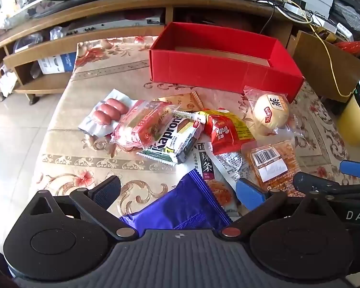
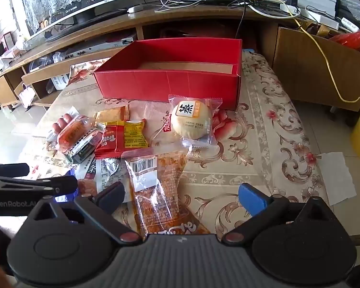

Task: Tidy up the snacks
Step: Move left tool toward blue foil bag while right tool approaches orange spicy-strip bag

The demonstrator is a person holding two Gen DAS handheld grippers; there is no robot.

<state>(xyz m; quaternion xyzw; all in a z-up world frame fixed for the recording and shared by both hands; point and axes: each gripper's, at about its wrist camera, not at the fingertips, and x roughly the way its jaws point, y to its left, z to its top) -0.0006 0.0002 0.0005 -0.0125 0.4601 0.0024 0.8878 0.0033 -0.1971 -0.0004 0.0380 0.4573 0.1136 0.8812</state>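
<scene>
- The left gripper (image 1: 177, 192) is hovering with jaws released over a blue foil packet (image 1: 180, 206), gripping nothing
- The right gripper (image 2: 182, 198) is also spread wide, straddling an orange spicy-strip bag (image 2: 158, 192) without clasping it
- Snacks are lying heaped on the floral tablecloth (image 2: 264, 144): round pastry (image 2: 191, 120), Kaprone wafer (image 1: 174, 139), sausages (image 1: 109, 112)
- The red box (image 1: 218, 64) is sitting behind the pile, just beyond the pastry

From my feed: the box (image 1: 218, 72) is bright red outside with a brown cardboard floor. The tablecloth (image 2: 264, 144) is beige with tan scrollwork and red flowers. Closest to me is a shiny blue packet (image 1: 180, 206), then a red and yellow wrapper (image 1: 224, 129), pinkish sausages (image 1: 109, 112), and a pale cream bun (image 2: 191, 120) stamped with black characters.
</scene>
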